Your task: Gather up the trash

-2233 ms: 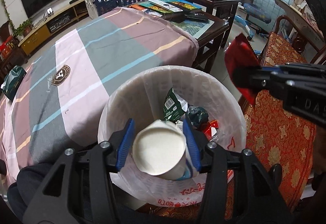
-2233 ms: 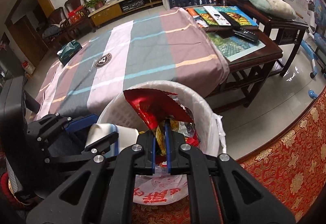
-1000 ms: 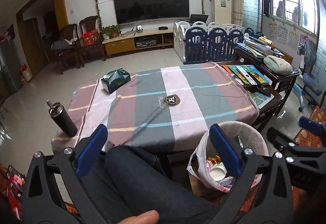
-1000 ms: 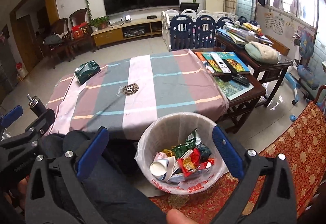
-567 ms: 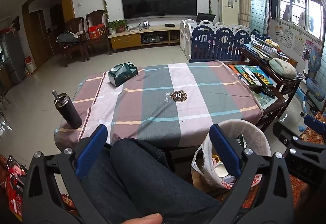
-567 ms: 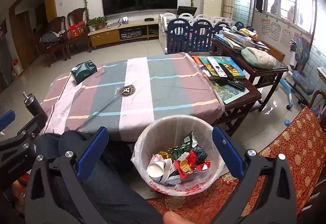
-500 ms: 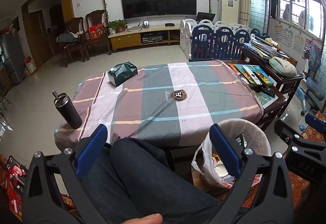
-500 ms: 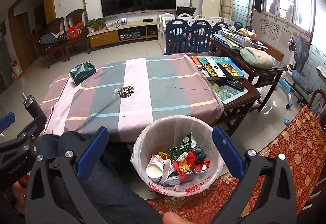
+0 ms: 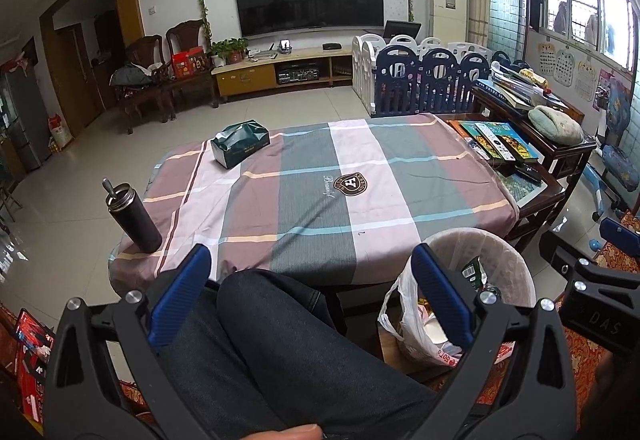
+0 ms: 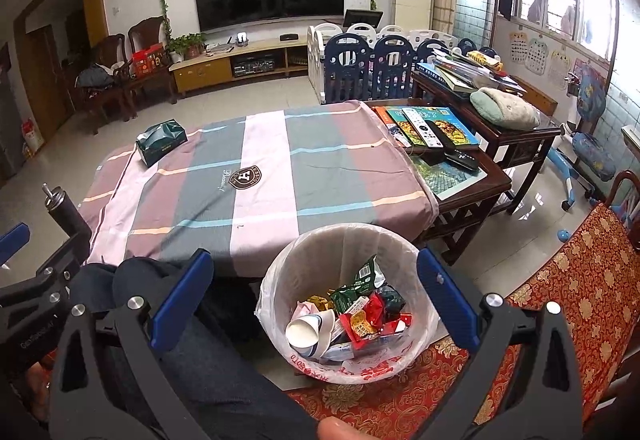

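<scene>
A white bin lined with a plastic bag stands on the floor by the table's near right corner. It holds a paper cup, a red wrapper, a green wrapper and other trash. My right gripper is open and empty, held above and behind the bin. My left gripper is open and empty, over the person's leg, with the bin at its right finger.
A table with a striped cloth bears a green tissue box and a black flask. A dark side table with books and remotes stands right. A red patterned seat lies near right.
Both grippers let go of the cup and red wrapper into the bin, opened wide and pulled back and up. In the last half second hardly anything has moved.
</scene>
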Demonstrator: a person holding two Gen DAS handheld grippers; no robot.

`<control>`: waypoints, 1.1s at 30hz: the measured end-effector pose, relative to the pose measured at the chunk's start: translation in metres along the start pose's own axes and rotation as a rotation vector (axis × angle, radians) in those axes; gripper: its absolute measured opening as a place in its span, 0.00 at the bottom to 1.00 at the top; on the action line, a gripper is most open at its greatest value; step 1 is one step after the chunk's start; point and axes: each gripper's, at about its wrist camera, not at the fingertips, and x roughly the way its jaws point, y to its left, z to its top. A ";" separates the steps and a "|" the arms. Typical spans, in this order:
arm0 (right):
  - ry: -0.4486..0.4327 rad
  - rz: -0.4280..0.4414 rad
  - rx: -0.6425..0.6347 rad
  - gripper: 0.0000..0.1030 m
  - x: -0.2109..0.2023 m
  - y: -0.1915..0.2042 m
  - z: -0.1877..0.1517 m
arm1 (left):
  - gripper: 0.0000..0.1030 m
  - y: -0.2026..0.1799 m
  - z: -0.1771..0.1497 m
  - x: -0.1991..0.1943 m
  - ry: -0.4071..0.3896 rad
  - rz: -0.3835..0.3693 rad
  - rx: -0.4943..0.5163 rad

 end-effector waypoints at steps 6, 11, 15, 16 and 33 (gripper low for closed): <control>0.006 -0.001 -0.002 0.97 0.002 0.001 0.000 | 0.97 0.000 0.000 0.000 0.001 0.000 0.000; 0.018 0.005 -0.002 0.97 0.006 -0.001 -0.002 | 0.97 0.000 0.000 0.000 0.001 0.000 -0.001; 0.021 0.006 -0.002 0.97 0.007 -0.002 -0.002 | 0.97 0.000 0.000 0.000 0.002 0.001 0.000; 0.021 0.005 -0.002 0.97 0.006 -0.001 -0.002 | 0.97 0.000 0.000 0.000 0.002 0.001 0.000; 0.023 0.005 -0.003 0.97 0.007 -0.001 -0.003 | 0.97 0.000 -0.003 0.001 0.006 -0.002 0.001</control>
